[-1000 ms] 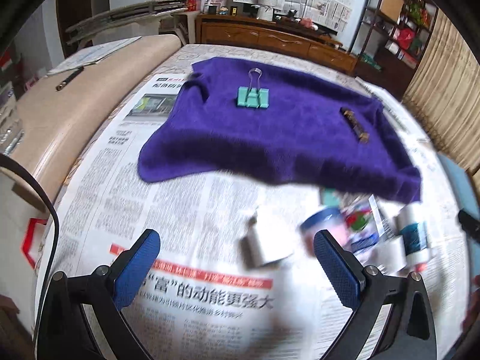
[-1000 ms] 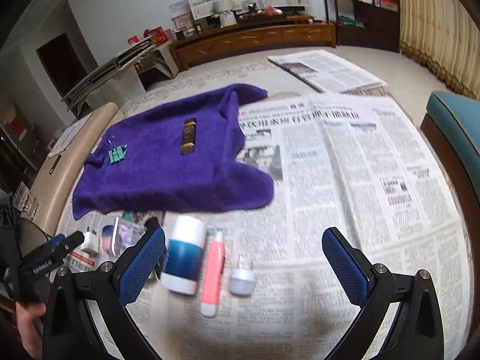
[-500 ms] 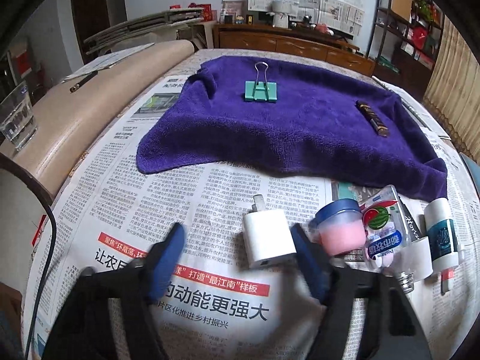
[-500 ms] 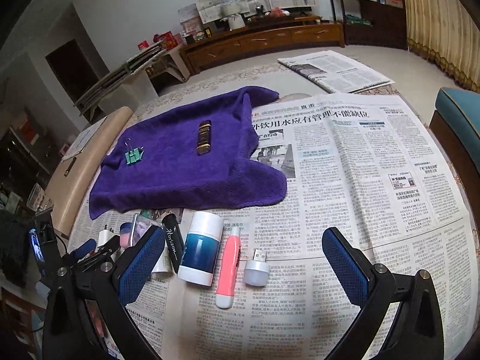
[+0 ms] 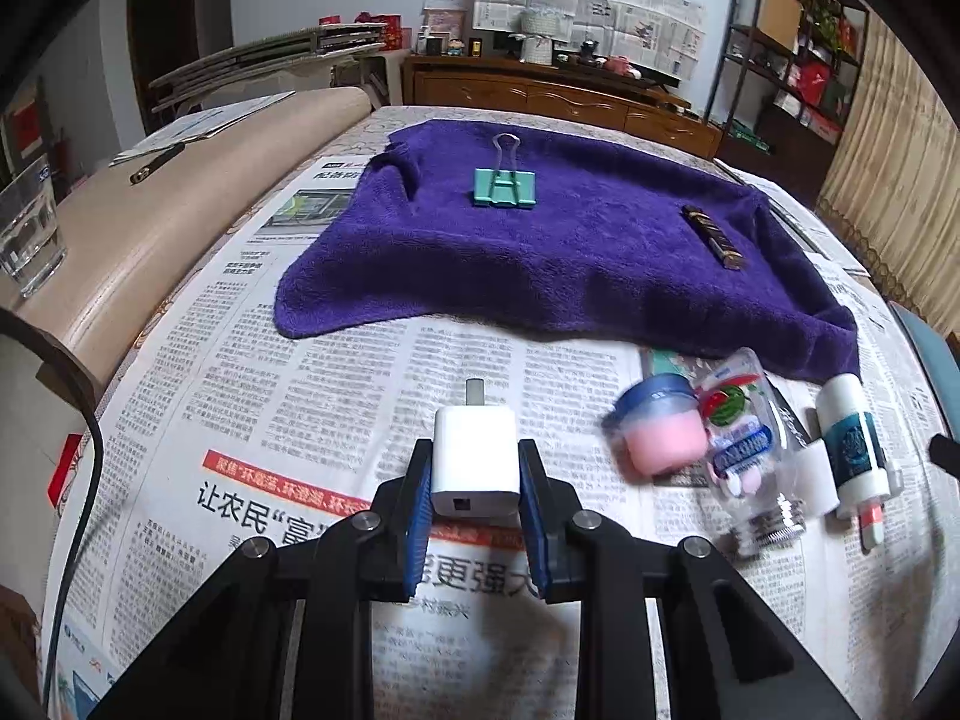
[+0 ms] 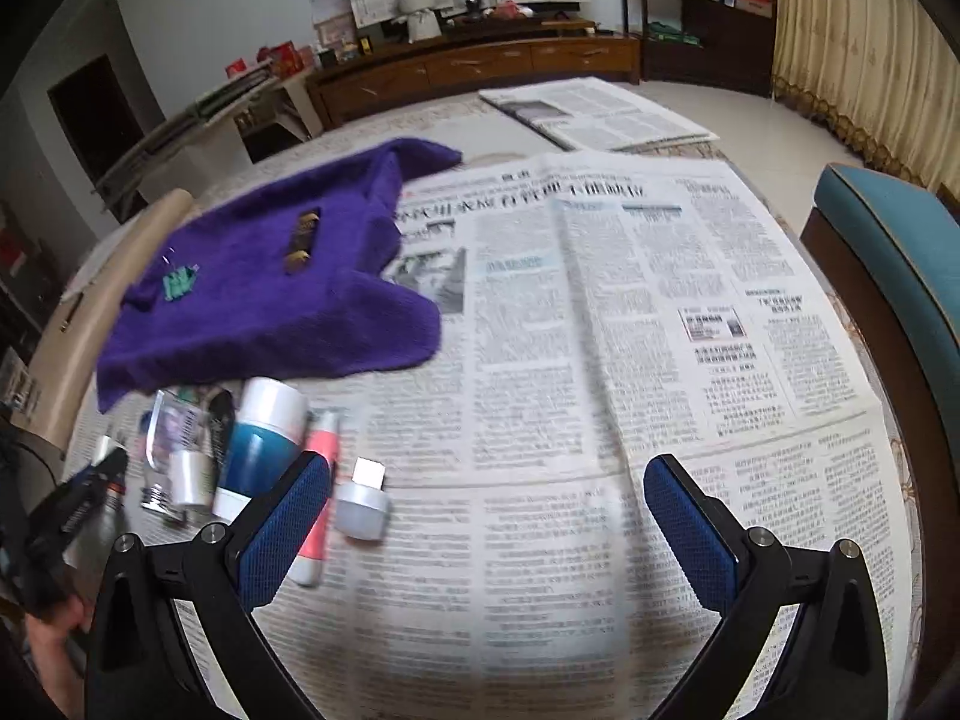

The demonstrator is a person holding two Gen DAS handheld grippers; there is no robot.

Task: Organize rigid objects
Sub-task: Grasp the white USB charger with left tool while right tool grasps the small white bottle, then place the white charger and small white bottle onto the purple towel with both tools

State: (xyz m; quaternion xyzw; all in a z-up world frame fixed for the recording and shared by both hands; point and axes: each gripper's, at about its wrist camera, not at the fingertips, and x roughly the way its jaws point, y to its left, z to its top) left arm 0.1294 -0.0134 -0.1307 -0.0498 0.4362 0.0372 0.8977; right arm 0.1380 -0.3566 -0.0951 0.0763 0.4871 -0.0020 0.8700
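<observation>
Left gripper [image 5: 475, 480] is clamped on the white charger [image 5: 476, 461]; right gripper [image 6: 487, 531] gapes empty. Only binder clip [image 5: 503, 187] and brown bar [image 5: 713, 236] sit on the purple towel [image 5: 570, 246], so mostly undone.

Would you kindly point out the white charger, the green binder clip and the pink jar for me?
white charger [image 5: 475, 456]: left wrist view, on its top face, between the closed claw's pads.
green binder clip [image 5: 503, 187]: left wrist view, on its green body.
pink jar [image 5: 663, 447]: left wrist view, on its pink side.
</observation>
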